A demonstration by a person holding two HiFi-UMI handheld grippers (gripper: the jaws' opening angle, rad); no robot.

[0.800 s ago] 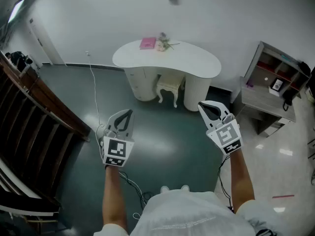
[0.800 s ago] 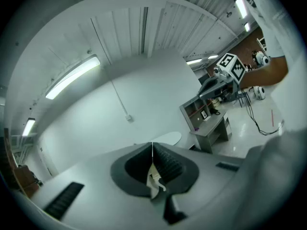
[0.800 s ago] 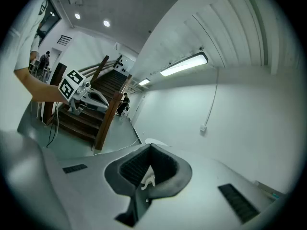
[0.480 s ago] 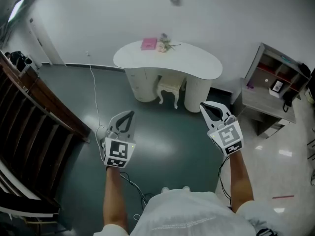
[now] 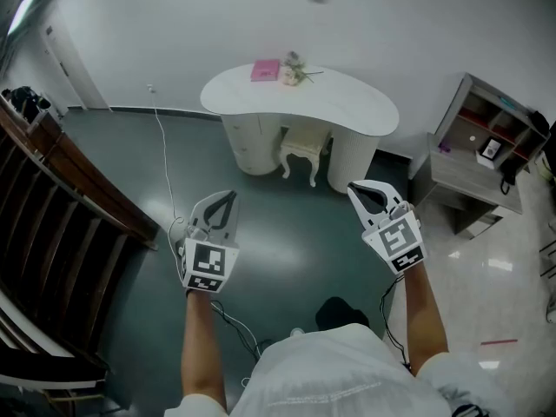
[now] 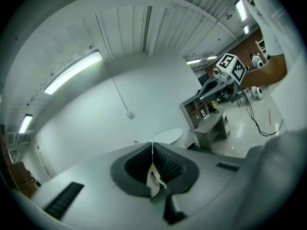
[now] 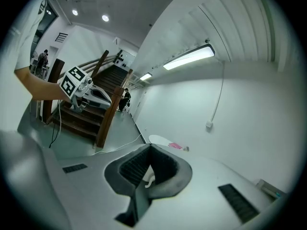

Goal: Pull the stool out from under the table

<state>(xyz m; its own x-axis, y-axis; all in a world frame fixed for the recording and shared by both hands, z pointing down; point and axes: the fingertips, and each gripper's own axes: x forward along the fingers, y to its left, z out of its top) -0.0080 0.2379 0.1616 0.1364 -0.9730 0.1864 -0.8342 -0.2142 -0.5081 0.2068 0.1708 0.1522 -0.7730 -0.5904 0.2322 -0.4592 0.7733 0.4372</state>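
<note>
nearest the camera, the person's white top (image 5: 339, 376) filled the lower edge of the head view, with a dark shape (image 5: 340, 313) just beyond it that could not be made out. the left forearm (image 5: 198, 346) and the right forearm (image 5: 424, 320) reached forward from there, each ending in a claw with a marker cube, one on the left (image 5: 208, 266) and one on the right (image 5: 400, 240). the left claw (image 5: 228, 198) had its jaws pressed together on nothing, and in its own view the ribbed pads (image 6: 165, 164) met in a thin seam. the right claw (image 5: 354, 188) was likewise pressed together and empty, its pads (image 7: 136, 169) meeting in the right gripper view. both hung above the dark green floor (image 5: 287, 241), well apart from each other and well short of the furniture. a thin cable (image 5: 163, 155) ran across the floor on the left, near a dark wooden staircase (image 5: 61, 207). farther off, against the white wall (image 5: 174, 24), stood the white kidney-shaped counter (image 5: 347, 111) on two rounded pedestals. the stool (image 5: 304, 150), cream with curved legs, sat tucked under the counter between those pedestals, only its front part showing. near the counter's far edge lay a pink book (image 5: 265, 69) with a small spray of flowers (image 5: 297, 69) just beside it. to the right of the counter stood a grey shelf unit (image 5: 473, 172) with small items in its compartments.
</note>
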